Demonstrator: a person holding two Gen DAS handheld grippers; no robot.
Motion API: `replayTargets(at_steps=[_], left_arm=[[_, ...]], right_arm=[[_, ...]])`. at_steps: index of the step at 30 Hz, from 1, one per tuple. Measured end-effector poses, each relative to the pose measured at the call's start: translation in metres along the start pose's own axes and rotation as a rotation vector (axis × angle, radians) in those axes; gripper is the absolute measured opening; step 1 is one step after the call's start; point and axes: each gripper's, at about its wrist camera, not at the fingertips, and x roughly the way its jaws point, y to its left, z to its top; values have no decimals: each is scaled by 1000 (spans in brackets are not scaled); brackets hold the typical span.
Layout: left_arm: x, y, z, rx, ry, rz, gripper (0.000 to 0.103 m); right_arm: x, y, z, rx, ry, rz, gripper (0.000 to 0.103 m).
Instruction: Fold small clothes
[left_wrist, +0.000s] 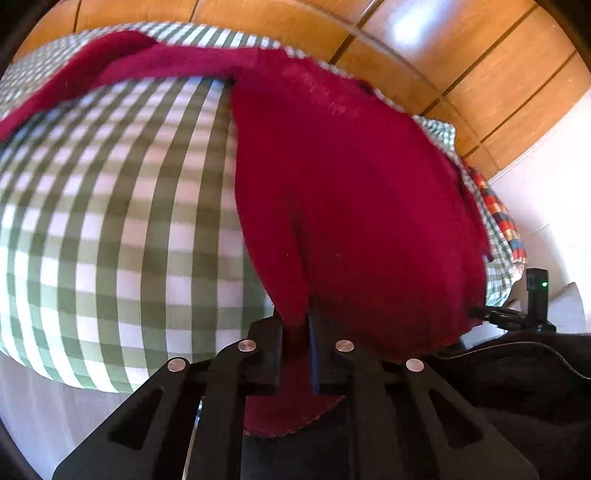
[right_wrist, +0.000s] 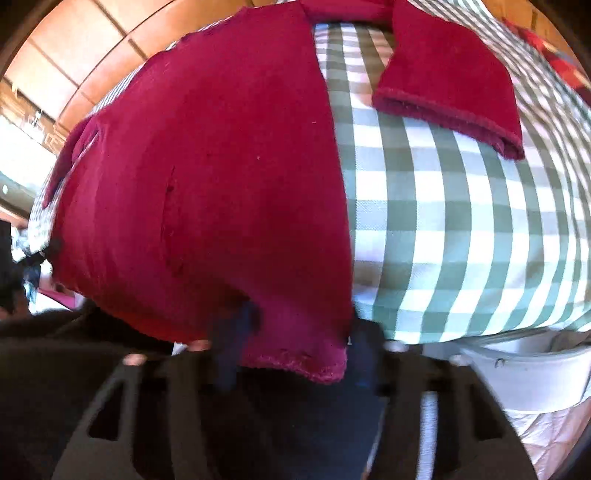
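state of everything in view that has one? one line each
red garment: spread partly flat on the checked cloth, near hem lifted.
sleeve: lying flat, apart from the body panel.
left gripper: shut on the red garment's hem.
right gripper: shut on the hem corner; blurred.
checked cloth: spread flat under the garment.

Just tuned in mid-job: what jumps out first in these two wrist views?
The dark red garment dominates both views, spread over a green-and-white checked cloth. The left claw is shut on its near hem. In the right view, the right claw, blurred, has that hem between its fingers, and one sleeve lies on the checks at the upper right.
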Motion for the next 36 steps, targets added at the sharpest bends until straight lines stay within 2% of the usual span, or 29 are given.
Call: replayTargets(at_steps=[2, 4, 5, 9, 11, 13, 14, 15, 17, 20, 22, 24, 26, 27, 28, 29, 33, 36], left_arm=[[-17, 1, 7, -19, -50, -40, 8], [-21, 2, 5, -8, -59, -23, 8], [-17, 3, 2, -3, -35, 0, 8], [15, 15, -15, -20, 106, 100, 8], [12, 16, -15, -28, 108, 76, 9], [-2, 13, -9, -34, 63, 56, 14], [-13, 16, -3, -53, 20, 48, 16], [-27, 23, -1, -73, -11, 43, 24], [-47, 33, 11, -137, -113, 48, 28], [-53, 31, 28, -176, -187, 36, 28], [-49, 24, 36, -187, -202, 12, 28], [-34, 4, 48, -155, -187, -12, 28], [-21, -13, 54, -113, -174, -10, 28], [-14, -17, 56, -102, -162, -16, 28], [-7, -23, 57, -94, -151, -20, 28], [3, -30, 59, -82, -134, -24, 28], [24, -56, 60, -8, -105, -47, 28], [36, -69, 67, 23, -95, -73, 28]], right_arm=[[-23, 1, 4, -24, -51, 2, 7], [-49, 1, 7, -61, -94, 31, 7], [-52, 1, 7, -80, -89, 28, 7], [-23, 7, -5, -145, 52, -27, 7], [-12, 8, -8, -146, 83, -60, 9], [-20, 3, -5, -103, 71, -22, 21], [-34, -1, 0, -90, 16, -29, 40], [-45, -2, 4, -84, -24, -42, 52], [-64, -10, 15, -64, -107, -70, 52], [-74, -11, 40, -111, -200, -210, 52], [-64, -19, 47, -158, -206, -259, 51], [-48, -22, 55, -224, -171, -330, 50], [-36, -27, 62, -273, -140, -340, 49], [-37, -33, 60, -262, -142, -332, 27], [-40, -37, 64, -236, -146, -340, 9], [-42, -36, 70, -207, -163, -334, 6], [-100, -65, 95, -9, -310, -241, 6], [-171, -96, 123, 183, -499, -73, 6]])
